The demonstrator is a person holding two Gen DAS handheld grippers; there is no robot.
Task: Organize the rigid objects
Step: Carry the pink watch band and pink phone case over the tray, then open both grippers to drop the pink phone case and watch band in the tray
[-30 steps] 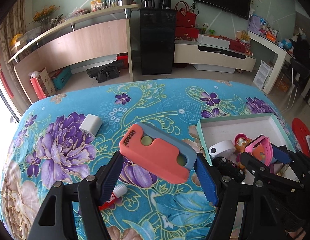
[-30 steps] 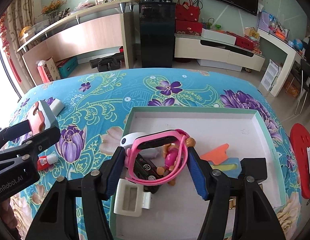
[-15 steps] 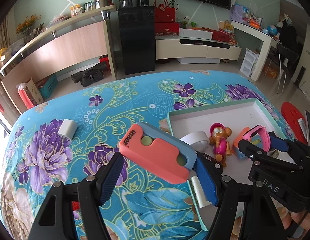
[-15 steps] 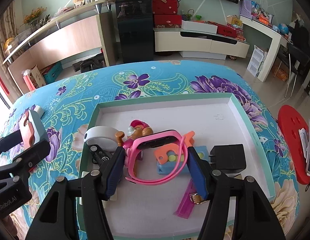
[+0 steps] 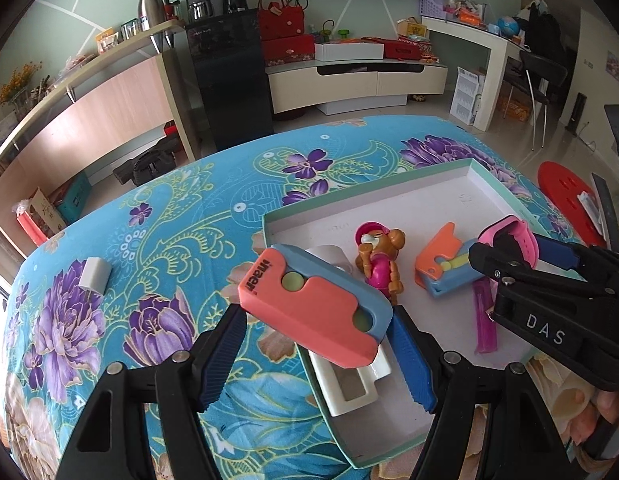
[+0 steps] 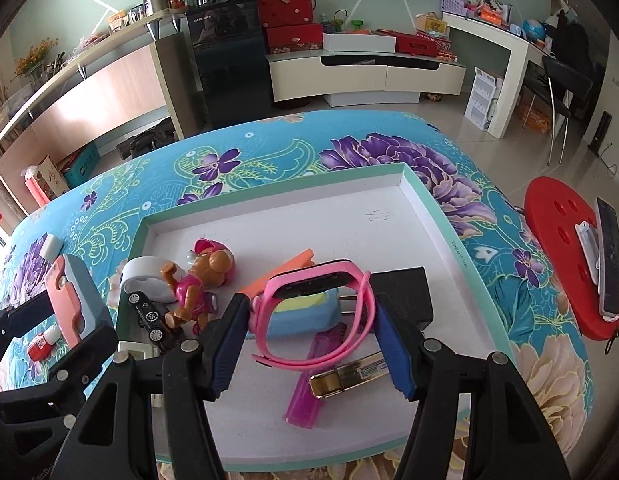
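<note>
My left gripper [image 5: 315, 320] is shut on a coral and blue block [image 5: 309, 304], held in the air over the left edge of a shallow box [image 5: 369, 188] with a mint rim and a white floor. My right gripper [image 6: 309, 312] is shut on a pink watch [image 6: 321, 308], carried above the box [image 6: 269, 190] near its middle. Below the watch lie a blue and orange block [image 6: 297, 316], a pink lighter [image 6: 309, 384] and a black adapter [image 6: 401, 292]. A toy dog [image 6: 205, 280] stands in the box's left part.
A white charger [image 5: 95, 276] and a red glue bottle [image 6: 43, 344] lie on the flowered cloth left of the box. A toy car [image 6: 149, 316] and a white round case [image 6: 143, 280] crowd the box's left side. A red stool [image 6: 561, 256] stands off the bed's right edge.
Both grippers have moved to the right with their loads and rolled a little. The block now hangs over the box's left edge; the watch is further over the box's floor.
</note>
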